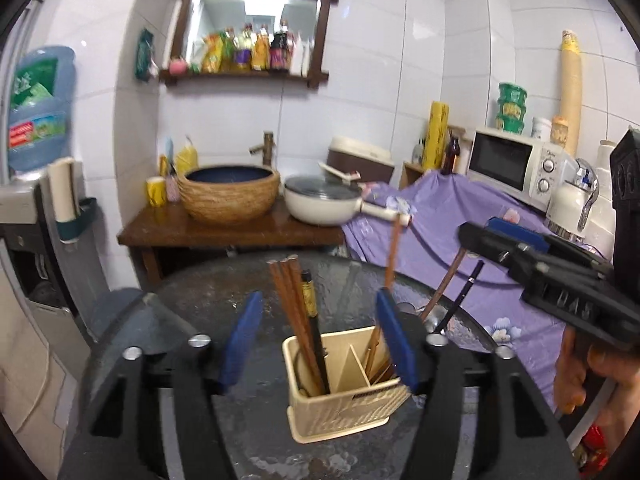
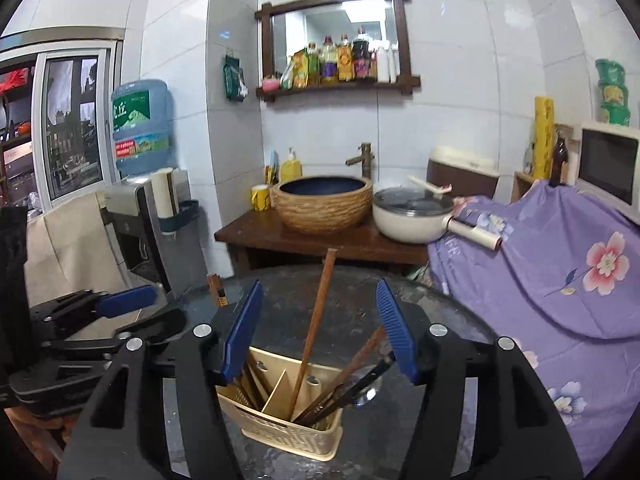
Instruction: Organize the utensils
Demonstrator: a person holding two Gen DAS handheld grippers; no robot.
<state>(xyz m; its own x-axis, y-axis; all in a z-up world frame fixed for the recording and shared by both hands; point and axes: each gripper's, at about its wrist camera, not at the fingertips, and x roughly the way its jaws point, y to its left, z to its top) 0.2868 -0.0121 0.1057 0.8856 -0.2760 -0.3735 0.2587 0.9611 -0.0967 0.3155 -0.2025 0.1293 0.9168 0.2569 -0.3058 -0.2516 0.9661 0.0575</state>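
A round dark glass table (image 1: 224,300) fills the near middle of both views, its near edge cut off by the gripper bodies. To the right, a purple floral cloth (image 2: 560,280) drapes over whatever lies beneath it, hiding it entirely. Far behind, a woven-look basin with a dark blue bowl (image 2: 324,204) sits on a brown wooden counter (image 2: 256,236), and a white lidded pan (image 2: 408,216) stands just right of it.

On the table stands the beige plastic utensil holder with a slanted divider (image 1: 344,404). Its left compartment holds a bundle of reddish-brown wooden chopsticks (image 1: 288,312) and a black chopstick beside them; their lower ends are hidden inside. The right compartment holds more leaning sticks (image 2: 344,376), partly blocked by a blue pad, so their number is hard to make out.

The left gripper (image 1: 320,340) hangs near the holder with blue pads spread apart, holding nothing. The right gripper (image 2: 316,340) is likewise spread wide, one upright brown chopstick (image 2: 316,316) rising between its pads without touching either.
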